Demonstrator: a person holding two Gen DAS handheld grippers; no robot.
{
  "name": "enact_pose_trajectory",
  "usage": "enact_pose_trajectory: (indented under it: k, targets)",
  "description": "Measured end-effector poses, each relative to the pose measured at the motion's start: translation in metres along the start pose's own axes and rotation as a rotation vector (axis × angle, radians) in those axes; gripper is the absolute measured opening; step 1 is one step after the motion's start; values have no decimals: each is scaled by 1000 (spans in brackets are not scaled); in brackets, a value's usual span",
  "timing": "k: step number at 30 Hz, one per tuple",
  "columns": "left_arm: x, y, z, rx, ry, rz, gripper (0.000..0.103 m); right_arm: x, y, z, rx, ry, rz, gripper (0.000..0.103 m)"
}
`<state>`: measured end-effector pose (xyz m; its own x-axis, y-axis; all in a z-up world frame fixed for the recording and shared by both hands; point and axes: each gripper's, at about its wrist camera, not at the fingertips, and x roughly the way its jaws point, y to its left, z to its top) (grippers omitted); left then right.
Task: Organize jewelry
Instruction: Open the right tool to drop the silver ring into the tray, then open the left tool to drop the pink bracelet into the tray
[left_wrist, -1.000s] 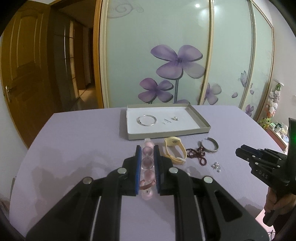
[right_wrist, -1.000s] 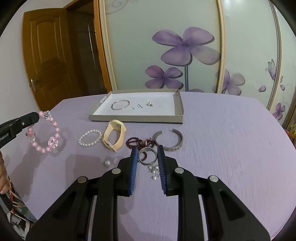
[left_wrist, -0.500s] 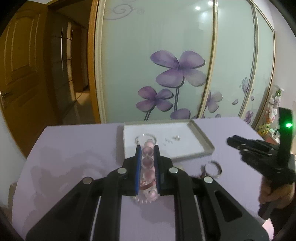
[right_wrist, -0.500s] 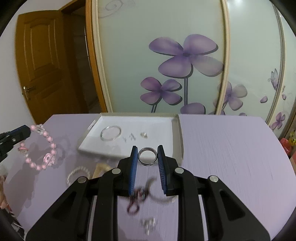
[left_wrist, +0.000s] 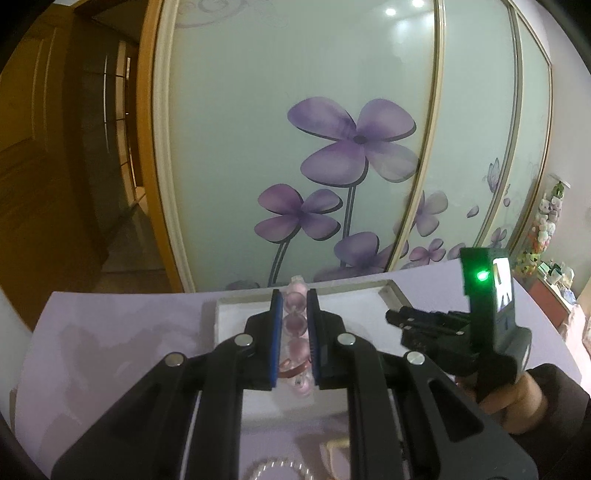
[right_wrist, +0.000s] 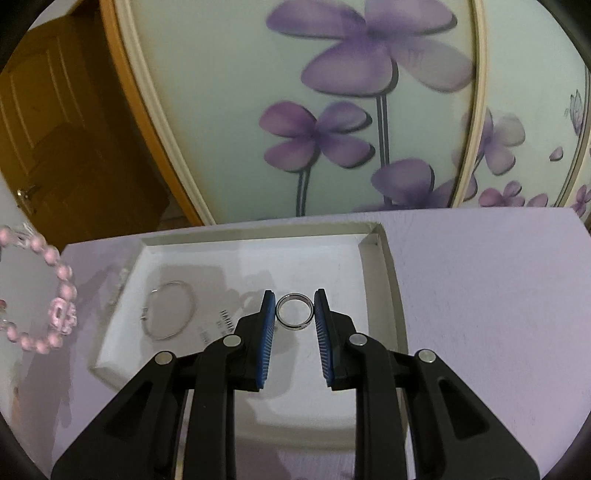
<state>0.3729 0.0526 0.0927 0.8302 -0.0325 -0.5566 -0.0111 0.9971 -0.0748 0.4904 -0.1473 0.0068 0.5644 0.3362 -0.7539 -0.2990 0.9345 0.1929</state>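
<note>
I'm holding two grippers over a lilac table (right_wrist: 498, 280), both aiming at a shallow white tray (right_wrist: 384, 280) w/ low cardboard walls.

My left gripper (left_wrist: 293, 306) is pinching a pink bead bracelet (left_wrist: 295, 325): jaws nearly together, blue ribbed pads squeezing round, glossy, translucent beads stacked in a line btwn them. The rest of the strand is dangling below; in the right view it's hanging as a loop (right_wrist: 59, 295) w/ a clear chunky charm, left of the tray.

My right gripper (right_wrist: 294, 308) is pinching a silver ring (right_wrist: 294, 311), a smooth plain metal band, gripped edge-on at the very pad tips so the hole is facing the camera. It's hanging above the tray floor, right of centre, prob. so it can drop flat inside.

Already lying in the tray: a thin wire bangle (right_wrist: 170, 310), plus small bits too blurry to name.

Nearer me on the table, a pearl bracelet (left_wrist: 284, 467) is waiting, outside the tray.

Behind: glass wardrobe doors (left_wrist: 332, 147) printed w/ purple flowers.
</note>
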Motion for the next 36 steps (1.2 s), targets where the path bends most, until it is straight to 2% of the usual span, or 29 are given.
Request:
enact_pose_trajectory:
  k: [5, 9, 18, 25, 26, 28, 32, 36]
  targets:
    - [29, -9, 4, 18, 13, -9, 13, 18, -6, 2, 8, 41, 2, 23]
    - [43, -13, 2, 19, 22, -24, 13, 8, -13, 0, 10, 22, 12, 31]
    - [79, -31, -2, 26, 61, -52, 13, -14, -38, -8, 43, 9, 30, 31]
    - [108, -38, -3, 16, 84, -41, 15, -19, -48, -12, 32, -5, 25, 31]
    - [107, -38, -4, 15, 75, -35, 17, -20, -48, -12, 30, -9, 25, 31]
    - [101, -38, -4, 25, 53, -25, 38, -25, -49, -14, 25, -16, 28, 31]
    - [78, -28, -4, 30, 17, 5, 42, -42, -45, -20, 8, -45, 34, 31]
    - [42, -6, -15, -1, -11, 41, 57, -67, -39, -32, -13, -81, 49, 31]
